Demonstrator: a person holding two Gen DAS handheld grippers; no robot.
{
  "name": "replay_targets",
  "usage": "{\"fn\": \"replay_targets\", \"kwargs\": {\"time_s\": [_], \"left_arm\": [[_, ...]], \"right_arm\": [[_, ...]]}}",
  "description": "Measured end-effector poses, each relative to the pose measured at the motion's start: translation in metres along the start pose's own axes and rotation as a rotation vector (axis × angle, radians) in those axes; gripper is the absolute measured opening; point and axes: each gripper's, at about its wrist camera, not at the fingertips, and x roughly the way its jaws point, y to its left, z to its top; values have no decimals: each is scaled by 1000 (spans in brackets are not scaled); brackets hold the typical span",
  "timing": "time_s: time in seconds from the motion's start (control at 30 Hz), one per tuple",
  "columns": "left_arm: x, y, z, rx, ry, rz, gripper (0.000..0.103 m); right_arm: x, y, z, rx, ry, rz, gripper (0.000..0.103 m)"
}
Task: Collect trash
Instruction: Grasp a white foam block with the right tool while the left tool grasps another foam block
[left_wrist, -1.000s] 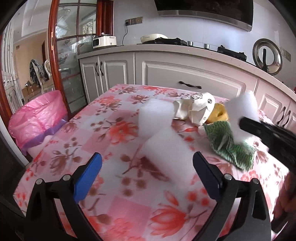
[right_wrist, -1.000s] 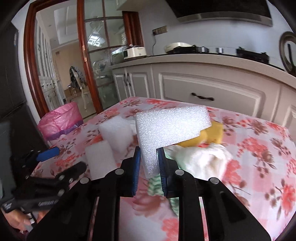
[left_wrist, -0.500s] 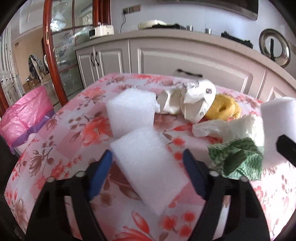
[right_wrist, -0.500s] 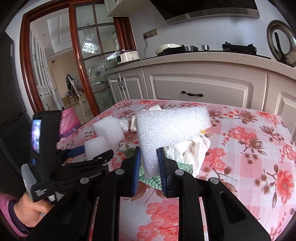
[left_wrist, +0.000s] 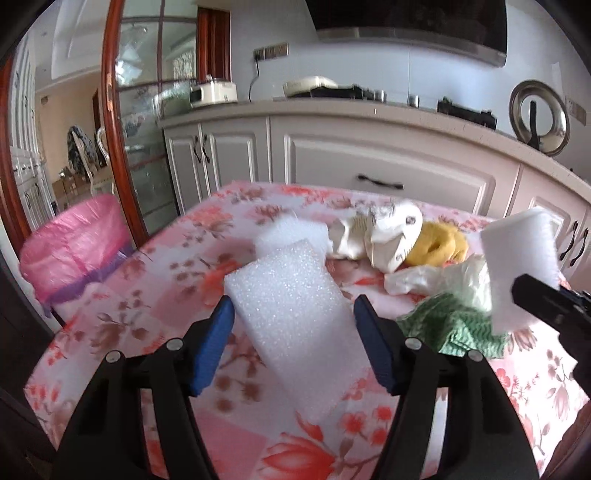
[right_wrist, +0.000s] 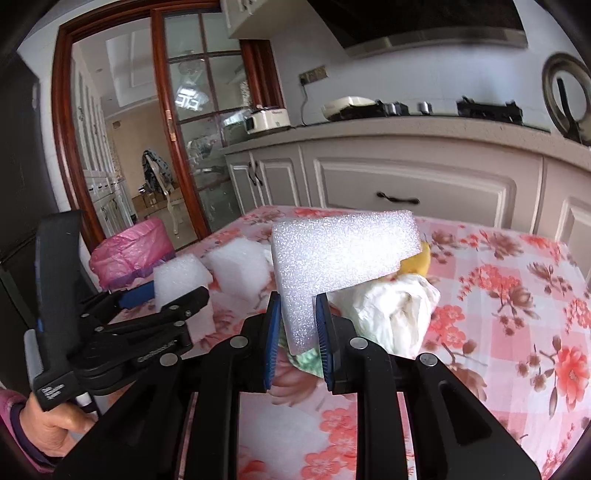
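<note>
My left gripper (left_wrist: 293, 328) is shut on a white foam block (left_wrist: 295, 310), its blue pads against the block's sides, above the floral table (left_wrist: 155, 295). The same block shows in the right wrist view (right_wrist: 181, 284) with the left gripper (right_wrist: 162, 299). My right gripper (right_wrist: 297, 328) is shut on an L-shaped white foam piece (right_wrist: 340, 254), also seen at the right of the left wrist view (left_wrist: 517, 258). A second foam block (left_wrist: 291, 232) lies on the table behind.
Crumpled white paper (left_wrist: 391, 236), a yellow object (left_wrist: 439, 243), white tissue (right_wrist: 395, 314) and a green cloth (left_wrist: 454, 328) lie on the table. A pink-lined bin (left_wrist: 74, 251) stands left of the table. Cabinets (left_wrist: 369, 162) stand behind.
My left gripper has closed on the near foam block and lifted it off the table. My right gripper still holds its foam piece and has shifted only slightly.
</note>
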Motion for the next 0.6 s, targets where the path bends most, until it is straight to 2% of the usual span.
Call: {"fn": "replay_targets", "kwargs": {"time_s": [0.27,0.6], "left_arm": [[-56,29,4,-6,-112,21,65],[-95,66,-2,-18,-163,39,65]], "right_arm": [[-13,30,8,-35,-22,26,20],[-24,77,13,-115,-31,55,20]]}}
